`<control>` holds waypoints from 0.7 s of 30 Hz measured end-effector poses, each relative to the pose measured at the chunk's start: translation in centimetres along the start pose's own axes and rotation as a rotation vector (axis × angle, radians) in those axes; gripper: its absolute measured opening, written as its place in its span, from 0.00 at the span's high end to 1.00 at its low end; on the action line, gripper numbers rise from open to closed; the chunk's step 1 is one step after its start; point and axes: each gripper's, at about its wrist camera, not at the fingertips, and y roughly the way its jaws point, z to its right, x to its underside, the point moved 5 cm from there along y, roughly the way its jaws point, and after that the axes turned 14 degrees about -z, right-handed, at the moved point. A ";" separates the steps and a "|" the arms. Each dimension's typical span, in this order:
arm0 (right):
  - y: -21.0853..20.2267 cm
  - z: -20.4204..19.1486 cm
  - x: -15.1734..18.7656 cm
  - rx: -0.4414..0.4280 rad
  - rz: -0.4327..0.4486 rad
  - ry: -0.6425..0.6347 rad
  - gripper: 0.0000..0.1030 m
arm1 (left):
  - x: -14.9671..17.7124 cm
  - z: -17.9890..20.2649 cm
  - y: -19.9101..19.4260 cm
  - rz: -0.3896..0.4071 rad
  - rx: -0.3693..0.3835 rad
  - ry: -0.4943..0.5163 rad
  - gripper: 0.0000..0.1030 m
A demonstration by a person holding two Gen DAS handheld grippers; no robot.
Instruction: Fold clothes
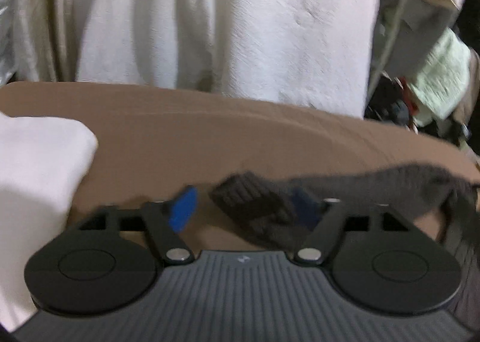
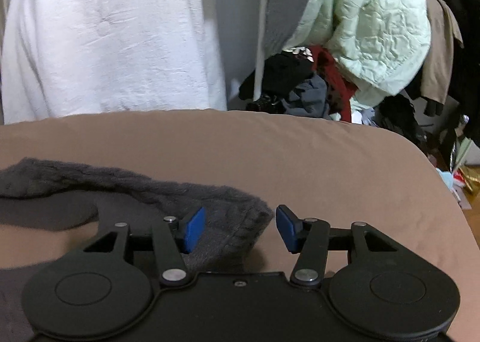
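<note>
We count one dark grey knitted garment (image 2: 126,189) on the one brown padded surface (image 2: 300,156). We count one folded white cloth (image 1: 36,168) at that surface's left edge and one white hanging fabric (image 2: 114,36) behind it. Beyond its far right edge: one pale green quilted item (image 2: 375,27), one mixed clothing heap (image 2: 306,87).

Dark grey knitted garment (image 2: 144,189) (ribbed and cable-textured) on a plain tan-brown bench (image 2: 300,156). Right tool (image 2: 240,229): black body, blue pads. Left tool (image 1: 243,207): black linkage, grey ribbed housing, blue pads. Folded white cloth (image 1: 36,168) at the left; hanging white fabric (image 2: 114,36) behind; pale green quilted piece (image 2: 375,27); a red item (image 2: 333,72) among black clothes.
</note>
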 end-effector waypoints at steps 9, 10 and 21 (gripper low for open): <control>2.8 1.0 2.2 -0.120 -0.101 0.121 0.42 | 0.1 0.2 5.3 -0.086 0.048 -0.104 0.68; 3.4 1.0 2.6 -0.144 -0.124 0.145 0.42 | -0.9 0.2 4.7 -0.051 0.062 -0.108 0.89; 2.5 0.7 3.7 -0.109 -0.133 0.125 0.41 | -5.9 -0.2 -2.0 0.075 -0.198 -0.153 0.50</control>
